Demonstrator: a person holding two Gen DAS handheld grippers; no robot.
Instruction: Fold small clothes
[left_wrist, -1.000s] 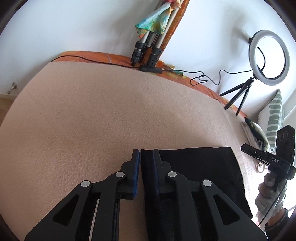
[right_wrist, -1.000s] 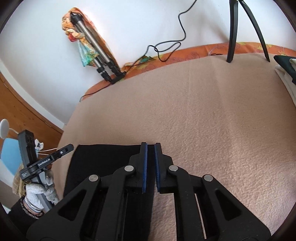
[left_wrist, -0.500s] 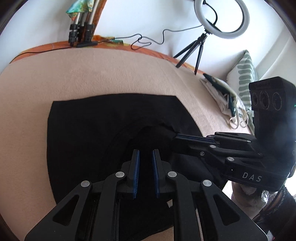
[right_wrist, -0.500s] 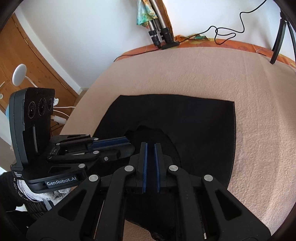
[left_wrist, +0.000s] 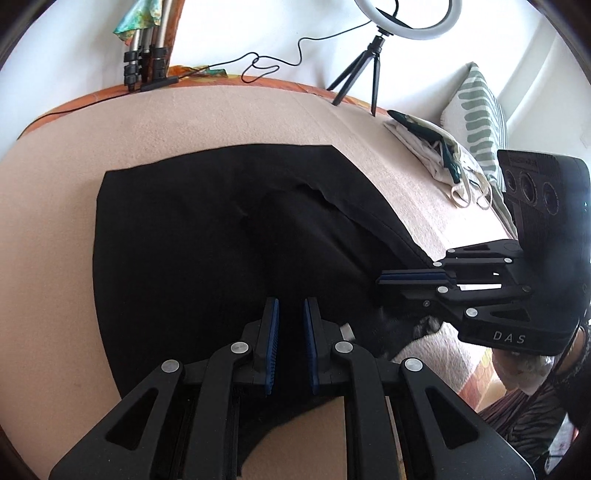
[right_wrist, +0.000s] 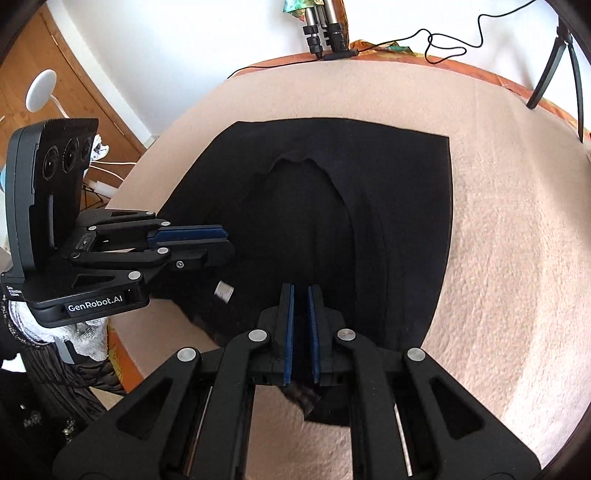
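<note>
Now that both grippers, left (left_wrist: 289, 317) and right (right_wrist: 301, 302), have drawn the clamped black garment (left_wrist: 207, 229) toward the blanket's (left_wrist: 166, 122) near edge, the first fold is formed.

Black garment on a peach-beige blanket

The garment (left_wrist: 192, 236) is plain black; the blanket (left_wrist: 184, 122) is peach-beige with an orange border at its far edge. The pillow (left_wrist: 476, 114) near the right edge is white with green stripes, perhaps leaf-shaped.

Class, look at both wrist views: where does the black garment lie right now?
The black garment lies spread on the beige blanket, in the middle of both views, its near edge at the left claw and right claw.
</note>
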